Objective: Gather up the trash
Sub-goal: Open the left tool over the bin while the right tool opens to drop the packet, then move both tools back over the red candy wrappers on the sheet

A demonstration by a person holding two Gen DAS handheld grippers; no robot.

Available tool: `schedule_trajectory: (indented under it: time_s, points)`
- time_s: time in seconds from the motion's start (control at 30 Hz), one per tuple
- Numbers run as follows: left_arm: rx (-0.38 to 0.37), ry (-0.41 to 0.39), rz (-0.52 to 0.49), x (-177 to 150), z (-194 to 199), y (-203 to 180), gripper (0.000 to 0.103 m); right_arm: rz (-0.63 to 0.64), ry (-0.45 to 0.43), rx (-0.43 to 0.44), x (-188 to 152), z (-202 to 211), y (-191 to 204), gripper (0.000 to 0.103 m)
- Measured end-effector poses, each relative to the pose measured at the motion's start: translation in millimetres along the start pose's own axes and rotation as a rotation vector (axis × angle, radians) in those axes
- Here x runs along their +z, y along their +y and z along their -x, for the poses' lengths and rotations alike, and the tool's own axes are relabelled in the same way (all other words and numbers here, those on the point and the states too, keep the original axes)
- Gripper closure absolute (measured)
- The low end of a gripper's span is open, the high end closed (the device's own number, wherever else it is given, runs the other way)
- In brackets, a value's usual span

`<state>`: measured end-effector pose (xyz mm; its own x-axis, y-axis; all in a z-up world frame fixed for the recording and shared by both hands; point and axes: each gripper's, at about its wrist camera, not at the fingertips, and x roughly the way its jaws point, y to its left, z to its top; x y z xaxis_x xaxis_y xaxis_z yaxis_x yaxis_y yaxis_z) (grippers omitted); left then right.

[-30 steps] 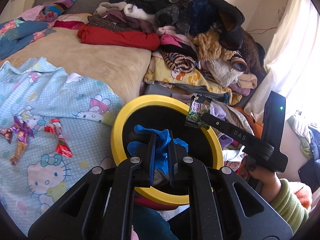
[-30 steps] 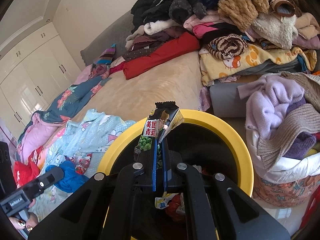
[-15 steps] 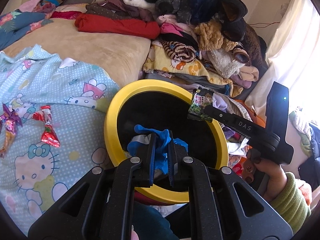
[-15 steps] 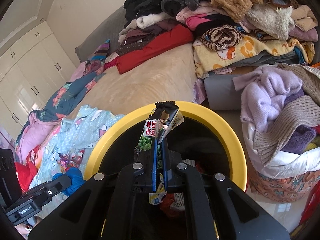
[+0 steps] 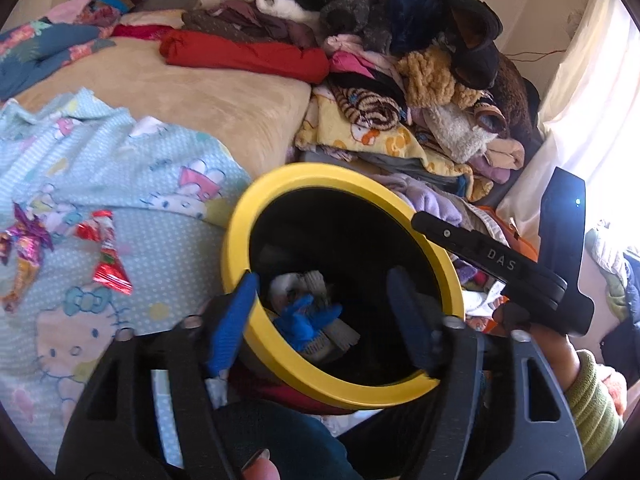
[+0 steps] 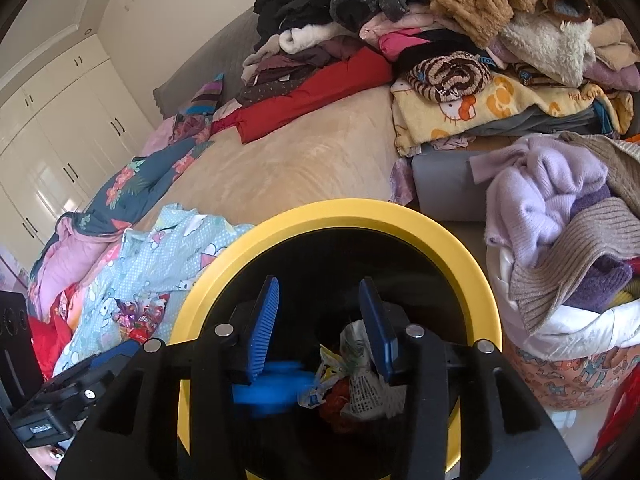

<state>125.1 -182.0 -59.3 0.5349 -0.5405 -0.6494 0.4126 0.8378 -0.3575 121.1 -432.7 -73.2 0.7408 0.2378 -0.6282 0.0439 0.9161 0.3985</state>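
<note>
Left to right, left wrist view: two foil candy wrappers [image 5: 106,256] lie on the Hello Kitty sheet [image 5: 132,184] of the bed. Beside them stands the yellow-rimmed bin [image 5: 236,240], holding a blue glove [image 5: 304,316] and crumpled packets [image 6: 360,384]. Left tongs [image 5: 320,320] gape wide and empty over the bin's near rim; right tongs [image 6: 320,320] likewise stand wide and empty above its mouth. A clothes pile [image 5: 400,60] lies beyond.

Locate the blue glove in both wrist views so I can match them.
Left wrist: blue glove low centre, inside the bin, between the open left gripper's fingers.
Right wrist: blurred blue shape at bin bottom, lower left of centre.
Shared landmark: yellow bin rim.
</note>
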Motion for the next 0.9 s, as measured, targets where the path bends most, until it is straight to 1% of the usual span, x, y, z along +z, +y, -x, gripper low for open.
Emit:
schedule_trajectory:
  time_s: [0.07,0.13,0.17,0.5,0.9]
  points:
    - [0.019,-0.026,-0.006,2,7,1,0.017,0.004,-0.006,0.001,0,1,3,0.054]
    - [0.028,-0.049,-0.006,4,15,3,0.014,0.015,-0.009,0.006,0,2,8,0.054]
    - [0.037,-0.059,-0.007,5,18,5,0.011,0.02,-0.012,0.007,0,3,11,0.054]
    - [0.109,-0.139,-0.017,9,47,18,0.011,0.092,-0.066,0.045,2,15,45,0.043]
    - [0.167,-0.208,0.058,16,78,58,0.011,0.188,-0.072,0.106,-5,16,91,0.04]
